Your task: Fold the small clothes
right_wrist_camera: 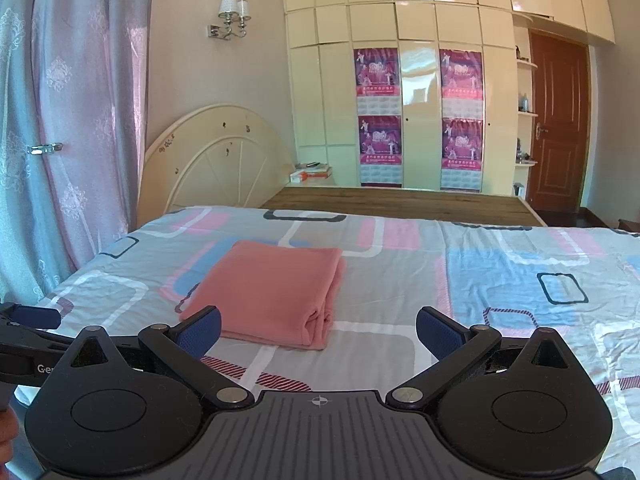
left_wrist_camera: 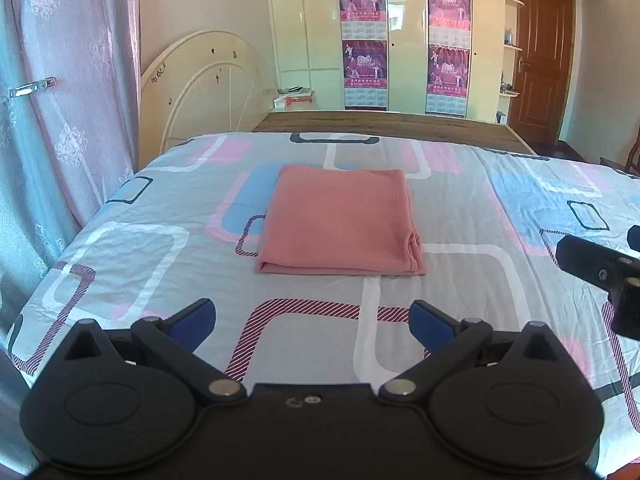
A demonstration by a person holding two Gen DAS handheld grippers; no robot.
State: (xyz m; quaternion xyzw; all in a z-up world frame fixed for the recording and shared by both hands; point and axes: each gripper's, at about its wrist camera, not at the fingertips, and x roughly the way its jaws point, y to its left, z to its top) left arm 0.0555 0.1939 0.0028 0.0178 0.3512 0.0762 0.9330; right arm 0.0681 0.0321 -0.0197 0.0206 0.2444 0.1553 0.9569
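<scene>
Left wrist view: the pink cloth [left_wrist_camera: 338, 220] lies folded into a neat rectangle, flat on the patterned bedsheet [left_wrist_camera: 120, 248] ahead. The left gripper [left_wrist_camera: 312, 322] hovers short of it, jaws spread wide, nothing between the blue pads [left_wrist_camera: 192, 320]. At the right edge, part of the right gripper [left_wrist_camera: 600, 268] pokes in.

Right wrist view: same folded cloth [right_wrist_camera: 272, 288], now slightly left of centre, its stacked edges facing the camera. The right gripper [right_wrist_camera: 318, 334] is released too, jaws apart, empty, just short of the cloth's near edge. The left gripper [right_wrist_camera: 32, 320] shows at far left.
</scene>
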